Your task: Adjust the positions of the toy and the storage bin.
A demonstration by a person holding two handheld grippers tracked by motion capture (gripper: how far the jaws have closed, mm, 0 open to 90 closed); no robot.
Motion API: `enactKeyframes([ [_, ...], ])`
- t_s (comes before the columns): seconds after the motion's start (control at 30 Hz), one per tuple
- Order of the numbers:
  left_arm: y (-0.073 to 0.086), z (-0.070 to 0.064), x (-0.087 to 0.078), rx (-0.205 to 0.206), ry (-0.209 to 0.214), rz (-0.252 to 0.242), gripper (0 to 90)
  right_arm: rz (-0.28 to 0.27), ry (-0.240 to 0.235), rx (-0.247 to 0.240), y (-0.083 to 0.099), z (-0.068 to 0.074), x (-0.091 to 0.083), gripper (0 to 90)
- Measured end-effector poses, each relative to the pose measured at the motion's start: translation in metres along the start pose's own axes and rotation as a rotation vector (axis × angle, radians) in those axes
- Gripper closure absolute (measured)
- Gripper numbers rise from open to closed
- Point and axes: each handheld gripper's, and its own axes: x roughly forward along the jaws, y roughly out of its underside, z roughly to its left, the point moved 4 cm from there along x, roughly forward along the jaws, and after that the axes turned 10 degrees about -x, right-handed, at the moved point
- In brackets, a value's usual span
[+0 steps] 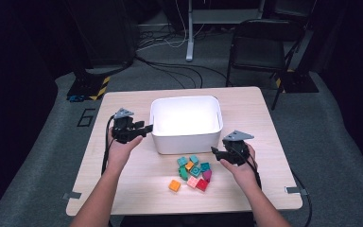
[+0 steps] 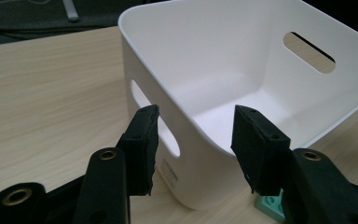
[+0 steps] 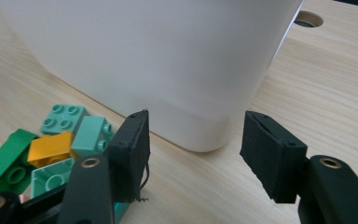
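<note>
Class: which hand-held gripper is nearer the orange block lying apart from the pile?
Right. The right hand-held gripper is right of the orange block; the left hand-held gripper sits farther, by the bin.

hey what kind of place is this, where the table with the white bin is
Probably a lab or recording workspace, not a home: grey carpet with loose cables, hazard-striped stand bases, a folding chair, and a small wooden table holding a white bin and toy bricks.

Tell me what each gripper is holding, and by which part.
Nothing is held. The left gripper is open at the bin's corner; the right gripper is open beside the blocks.
</note>
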Motion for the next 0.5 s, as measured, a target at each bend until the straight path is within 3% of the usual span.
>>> enactKeyframes([
  [0.23,0.023,0.011,-0.019,0.016,-0.013,-0.027,48.0,0.002,0.003,-0.012,0.002,0.011,-0.022,41.4],
  [0.5,0.048,0.03,-0.016,0.0,-0.034,-0.039,47.6,0.012,0.009,-0.006,0.015,0.015,-0.033,40.6],
])
